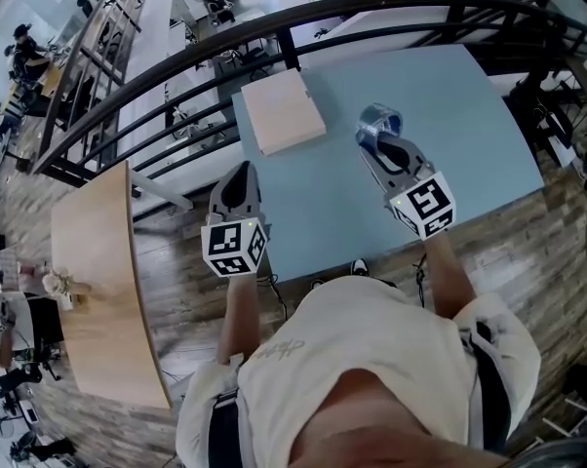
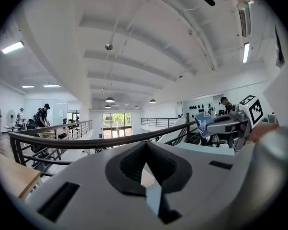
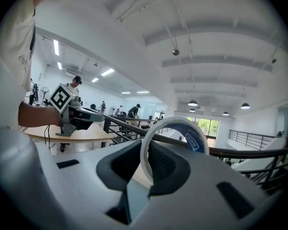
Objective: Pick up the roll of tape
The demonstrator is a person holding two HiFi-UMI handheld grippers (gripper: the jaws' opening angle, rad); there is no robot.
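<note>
- Your right gripper [image 1: 379,136] has the roll of tape [image 1: 379,120]: its jaws are closed only part of the way, because one side of the ring's wall stands between the pads and they press on it
- In the right gripper view the roll of tape [image 3: 175,137] stands upright on its edge, and most of the ring reaches out past the jaw tips
- From the head view I judge that the roll is in the air above the blue table [image 1: 459,105], to the right of the wooden board [image 1: 284,110], so the picking up looks nearly complete
- Your left gripper [image 1: 237,178] holds nothing; its jaws are together at the tips (nothing is between them in the left gripper view) and it is well apart from the roll
- What could go wrong: only one side of the thin wall is pinched, so a quick swing or a sharp turn of your wrist may let the ring pivot between the pads
- If the jaws loosen, the roll could drop on its edge and roll toward the railing [image 1: 225,52], so please move it slowly
</note>
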